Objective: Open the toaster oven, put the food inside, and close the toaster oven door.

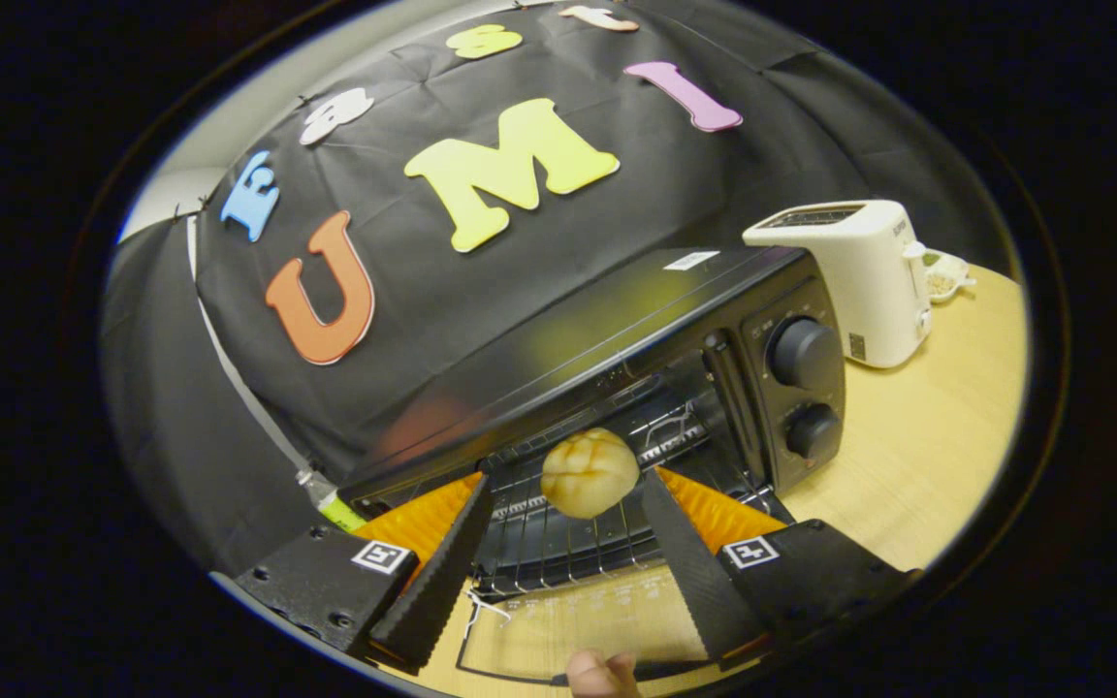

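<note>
- While the black toaster oven (617,330) stands with its glass door (578,620) folded down flat, a round, pale bun (589,472) sits at the mouth, over the wire rack (558,538).
- The gripper (568,490) is spread open; the bun lies between its fingertips, neither finger pressing on it.
- A white toaster (854,276) stands beyond the oven on the wooden table (927,436).
- A fingertip (602,674) shows at the door's near edge.

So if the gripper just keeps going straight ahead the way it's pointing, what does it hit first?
Probably the bun, sitting on the wire rack inside the open toaster oven, between the open gripper's fingertips; depth is uncertain.
</note>
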Action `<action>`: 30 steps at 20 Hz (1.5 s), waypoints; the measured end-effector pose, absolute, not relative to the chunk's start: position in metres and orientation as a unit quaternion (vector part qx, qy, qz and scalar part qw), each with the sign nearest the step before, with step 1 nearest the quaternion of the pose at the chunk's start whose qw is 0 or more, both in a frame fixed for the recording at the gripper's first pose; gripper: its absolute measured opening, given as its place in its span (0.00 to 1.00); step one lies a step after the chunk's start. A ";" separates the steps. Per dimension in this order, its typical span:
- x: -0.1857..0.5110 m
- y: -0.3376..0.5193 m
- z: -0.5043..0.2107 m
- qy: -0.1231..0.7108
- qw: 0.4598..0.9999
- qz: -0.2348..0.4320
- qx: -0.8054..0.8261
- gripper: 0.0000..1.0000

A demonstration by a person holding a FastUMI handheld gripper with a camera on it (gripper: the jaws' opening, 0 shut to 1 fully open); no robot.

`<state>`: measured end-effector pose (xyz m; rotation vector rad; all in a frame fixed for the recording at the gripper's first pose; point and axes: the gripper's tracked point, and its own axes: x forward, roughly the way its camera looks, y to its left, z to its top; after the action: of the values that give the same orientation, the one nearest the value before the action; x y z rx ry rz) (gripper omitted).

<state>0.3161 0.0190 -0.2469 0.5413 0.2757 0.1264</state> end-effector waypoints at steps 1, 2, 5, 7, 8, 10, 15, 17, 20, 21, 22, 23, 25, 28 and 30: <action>0.307 0.020 -0.246 0.140 0.952 0.066 0.263 1.00; 0.297 0.021 -0.245 0.145 0.953 0.068 0.258 1.00; 0.266 0.017 -0.241 0.151 0.960 0.060 0.227 1.00; 0.247 0.015 -0.242 0.161 0.964 0.057 0.203 1.00; 0.239 0.015 -0.244 0.165 0.966 0.056 0.192 1.00; 0.223 0.017 -0.245 0.172 0.970 0.058 0.164 1.00; 0.197 0.027 -0.274 0.189 0.977 0.070 0.075 1.00; 0.190 0.033 -0.293 0.214 0.972 0.070 0.065 1.00; 0.180 0.044 -0.321 0.254 0.963 0.068 0.061 1.00; 0.178 0.046 -0.329 0.268 0.959 0.065 0.062 1.00; 0.175 0.052 -0.335 0.279 0.956 0.069 0.063 1.00; 0.174 0.055 -0.340 0.287 0.953 0.067 0.065 1.00; 0.173 0.056 -0.350 0.303 0.949 0.059 0.065 1.00; 0.180 0.060 -0.362 0.312 0.945 0.055 0.077 1.00; 0.186 0.057 -0.365 0.311 0.947 0.040 0.071 1.00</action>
<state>0.1858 0.0570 -0.3647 0.1440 0.6340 0.0821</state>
